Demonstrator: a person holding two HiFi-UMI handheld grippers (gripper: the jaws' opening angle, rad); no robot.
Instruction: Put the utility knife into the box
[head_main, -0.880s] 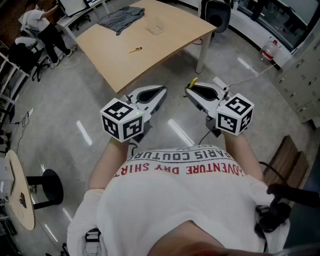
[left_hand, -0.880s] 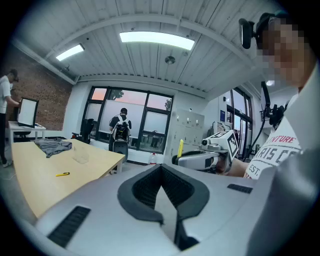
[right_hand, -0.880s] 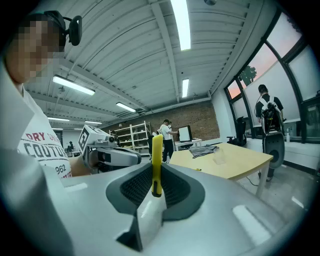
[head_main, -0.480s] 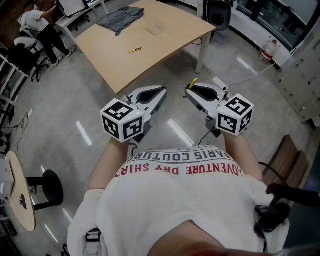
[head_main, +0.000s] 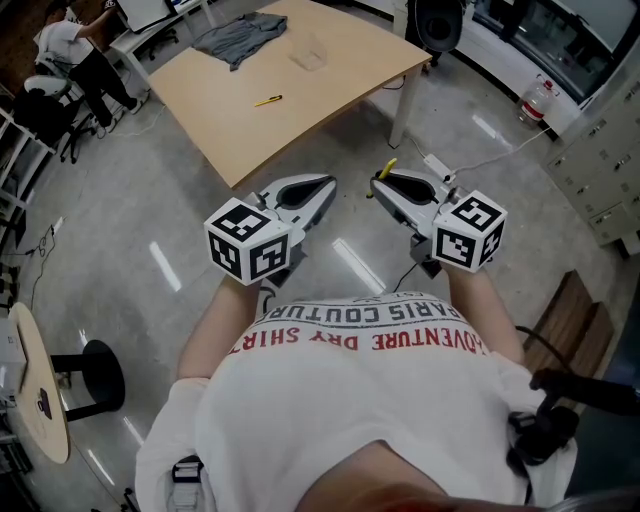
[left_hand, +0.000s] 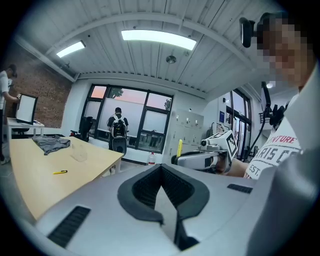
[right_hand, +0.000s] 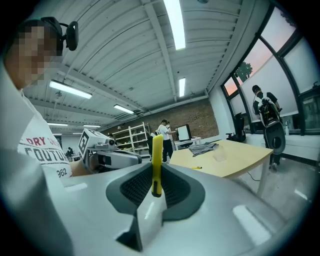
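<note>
Head view: utility knife (head_main: 269, 100) lies mid-surface (head_main: 340, 85), well apart from clear box (head_main: 310, 55); bare top around, edges not close.
Left gripper view: left claw (left_hand: 161, 172) closed, empty.
Right gripper view: right claw (right_hand: 155, 175) clamped on yellow stick (right_hand: 157, 155).
Knife probably light, stiff, slick; grab mid-body.
</note>
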